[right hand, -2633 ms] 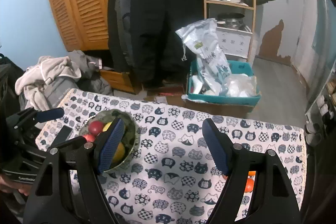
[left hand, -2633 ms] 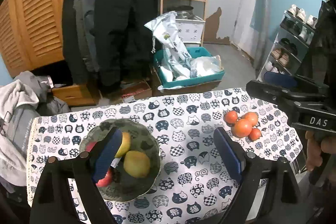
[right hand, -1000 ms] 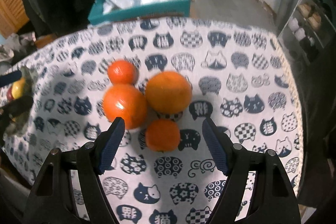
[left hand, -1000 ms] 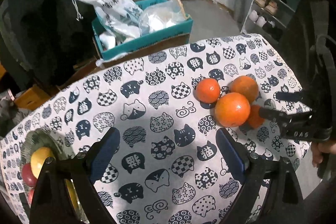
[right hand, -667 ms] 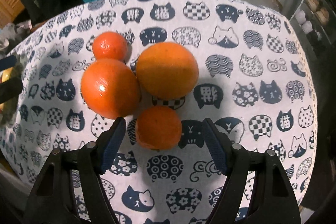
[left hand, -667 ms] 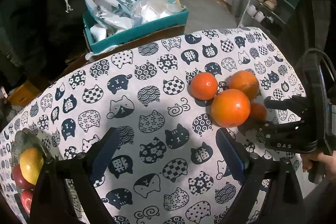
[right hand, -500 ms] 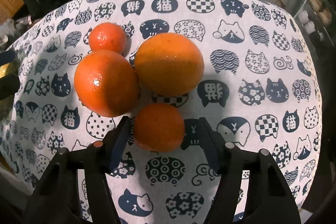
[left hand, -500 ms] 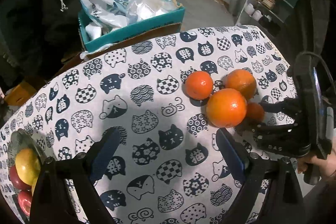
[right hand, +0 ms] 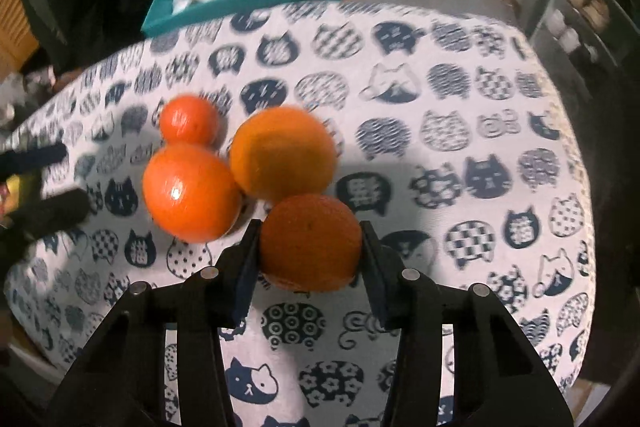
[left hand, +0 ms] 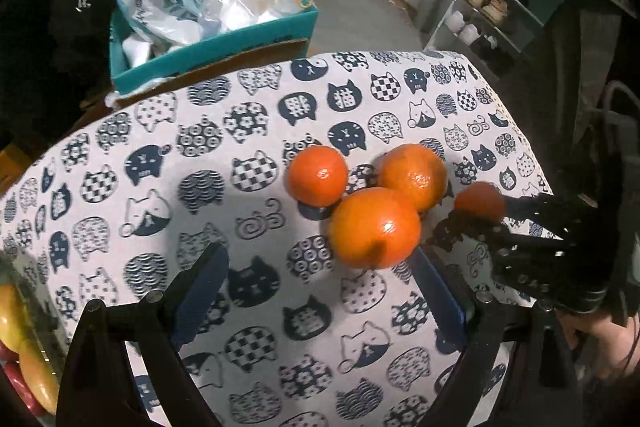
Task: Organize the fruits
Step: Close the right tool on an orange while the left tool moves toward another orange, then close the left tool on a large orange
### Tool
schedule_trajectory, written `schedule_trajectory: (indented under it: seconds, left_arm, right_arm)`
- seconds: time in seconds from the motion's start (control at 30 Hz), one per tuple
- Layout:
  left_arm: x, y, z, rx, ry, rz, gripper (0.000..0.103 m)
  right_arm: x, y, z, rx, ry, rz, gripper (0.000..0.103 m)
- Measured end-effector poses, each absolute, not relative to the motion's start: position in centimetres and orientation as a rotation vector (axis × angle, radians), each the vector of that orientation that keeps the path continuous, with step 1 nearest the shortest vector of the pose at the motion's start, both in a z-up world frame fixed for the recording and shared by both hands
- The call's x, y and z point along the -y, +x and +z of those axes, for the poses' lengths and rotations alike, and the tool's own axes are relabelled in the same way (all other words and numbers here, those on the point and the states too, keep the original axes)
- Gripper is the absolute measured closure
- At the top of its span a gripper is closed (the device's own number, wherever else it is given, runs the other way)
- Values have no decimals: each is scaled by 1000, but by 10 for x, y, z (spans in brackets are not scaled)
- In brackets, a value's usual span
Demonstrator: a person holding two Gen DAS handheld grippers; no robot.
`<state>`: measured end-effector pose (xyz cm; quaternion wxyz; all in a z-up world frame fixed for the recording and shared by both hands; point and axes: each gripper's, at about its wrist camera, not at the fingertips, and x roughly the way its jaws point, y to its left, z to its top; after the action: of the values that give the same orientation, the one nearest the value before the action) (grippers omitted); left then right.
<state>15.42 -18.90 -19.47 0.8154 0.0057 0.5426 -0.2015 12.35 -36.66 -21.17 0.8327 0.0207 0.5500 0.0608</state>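
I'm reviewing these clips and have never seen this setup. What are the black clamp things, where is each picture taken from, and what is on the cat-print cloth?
No robot here: a person holds a two-finger clamp in each hand, and each clamp carries a fisheye camera looking along its fingers.

The right camera shows the right gripper, whose jaws have just been closing and now press on the small orange.

The left camera shows the left gripper, open and empty over the tablecloth. From there the right clamp appears at the right edge.

Three more oranges lie together: a large orange, a second large orange and another small one. At the left edge, a bowl of fruit is partly visible.
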Motion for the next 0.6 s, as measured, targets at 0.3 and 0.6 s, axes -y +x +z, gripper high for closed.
schedule_trajectory:
  seconds: [0.3,0.6]
  left_arm:
    - [219,168,-214,-1202,5,-445,9]
    - [244,174,-234,-1235,50,-466,9]
  right_arm:
    - [395,121,-209,-1153,82,80,57]
    - [405,124,-208,-1148,113,67,57]
